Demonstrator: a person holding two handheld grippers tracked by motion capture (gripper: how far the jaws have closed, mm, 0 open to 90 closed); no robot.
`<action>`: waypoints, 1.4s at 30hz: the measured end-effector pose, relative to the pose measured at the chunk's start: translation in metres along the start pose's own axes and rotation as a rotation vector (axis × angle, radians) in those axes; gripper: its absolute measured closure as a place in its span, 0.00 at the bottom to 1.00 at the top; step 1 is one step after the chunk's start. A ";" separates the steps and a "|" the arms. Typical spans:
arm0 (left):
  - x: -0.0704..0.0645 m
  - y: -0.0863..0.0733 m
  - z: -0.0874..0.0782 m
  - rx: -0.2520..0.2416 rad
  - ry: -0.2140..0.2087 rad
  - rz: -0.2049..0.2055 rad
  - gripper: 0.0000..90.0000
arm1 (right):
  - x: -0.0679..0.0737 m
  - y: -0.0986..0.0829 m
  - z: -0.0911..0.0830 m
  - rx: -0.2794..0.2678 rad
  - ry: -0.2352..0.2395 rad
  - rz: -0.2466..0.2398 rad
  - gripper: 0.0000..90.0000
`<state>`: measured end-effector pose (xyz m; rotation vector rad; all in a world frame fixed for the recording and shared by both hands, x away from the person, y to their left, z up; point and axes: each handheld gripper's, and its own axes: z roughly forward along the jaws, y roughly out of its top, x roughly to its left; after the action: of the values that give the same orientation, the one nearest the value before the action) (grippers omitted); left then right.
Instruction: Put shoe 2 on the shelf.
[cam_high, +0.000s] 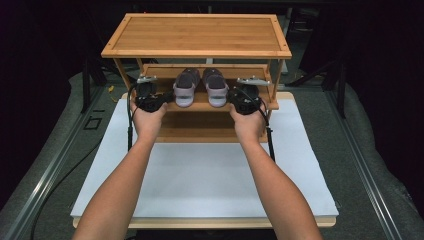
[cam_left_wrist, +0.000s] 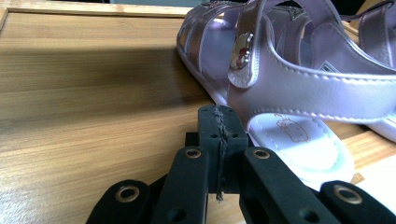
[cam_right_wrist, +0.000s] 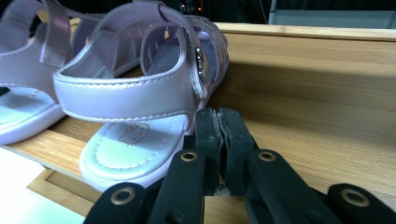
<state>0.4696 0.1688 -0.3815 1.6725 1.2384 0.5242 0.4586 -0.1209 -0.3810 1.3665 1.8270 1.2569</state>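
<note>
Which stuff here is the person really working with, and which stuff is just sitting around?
Part of the job:
- left sandal
- right sandal
- wooden shoe rack they stand on
- left gripper, jaws shut, beside the left sandal
- right gripper, jaws shut, beside the right sandal

Just lying about:
- white table top
- grey floor mat
- metal rail on the floor

We see two pale lilac sandals (cam_high: 201, 86) with a pearly sheen, white stitching and white insoles printed with a faint cartoon outline (one strap carries a round cream-and-red badge). The bamboo shoe rack (cam_high: 197, 35) is honey-brown with streaked grain. Our left gripper (cam_left_wrist: 218, 125) and right gripper (cam_right_wrist: 219, 122) are matte black.
</note>
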 end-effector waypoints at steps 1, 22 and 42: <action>-0.001 0.001 0.001 0.008 -0.001 0.001 1.00 | 0.000 0.000 0.001 0.002 -0.010 -0.008 0.96; -0.011 0.000 0.011 0.022 -0.021 0.006 1.00 | 0.015 -0.001 0.010 -0.005 0.043 0.061 1.00; -0.018 0.010 0.022 0.046 -0.026 0.028 1.00 | 0.023 -0.003 0.015 -0.006 0.022 0.022 1.00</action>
<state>0.4849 0.1428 -0.3792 1.7320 1.2179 0.4929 0.4613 -0.0942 -0.3876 1.3776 1.8265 1.2928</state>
